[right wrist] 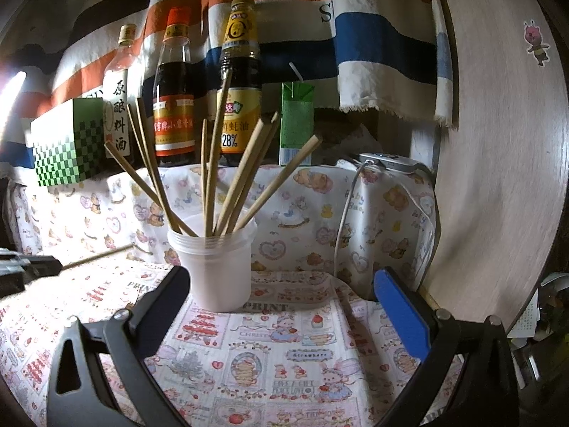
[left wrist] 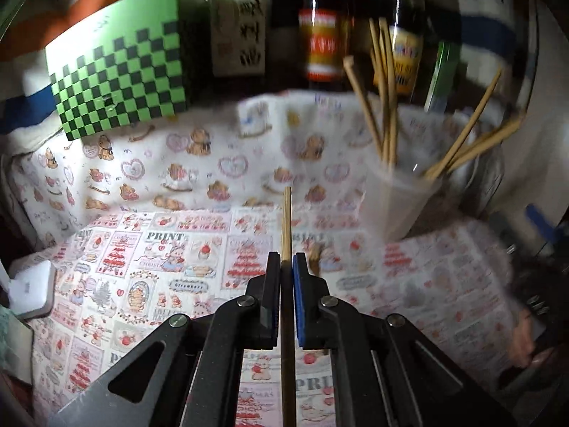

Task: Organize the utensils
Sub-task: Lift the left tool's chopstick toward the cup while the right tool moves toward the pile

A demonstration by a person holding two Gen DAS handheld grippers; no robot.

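Your left tongs [left wrist: 286, 261] are clamped on a chopstick [left wrist: 286, 220], right tongs [right wrist: 281, 284] spread apart; tip it upright over the cup [right wrist: 217, 267] before dropping.

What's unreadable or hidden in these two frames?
- Left wrist view: bottle labels smeared by motion blur.
- Left wrist view: rear end of the held chopstick cut off by the bottom edge, behind the left gripper.
- Right wrist view: chopstick tips hidden inside the translucent cup.

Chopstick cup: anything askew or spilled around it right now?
Nothing spilled. The cup stands upright, its chopsticks fanned loosely. One chopstick is outside it, clamped in the left gripper; right gripper is open.
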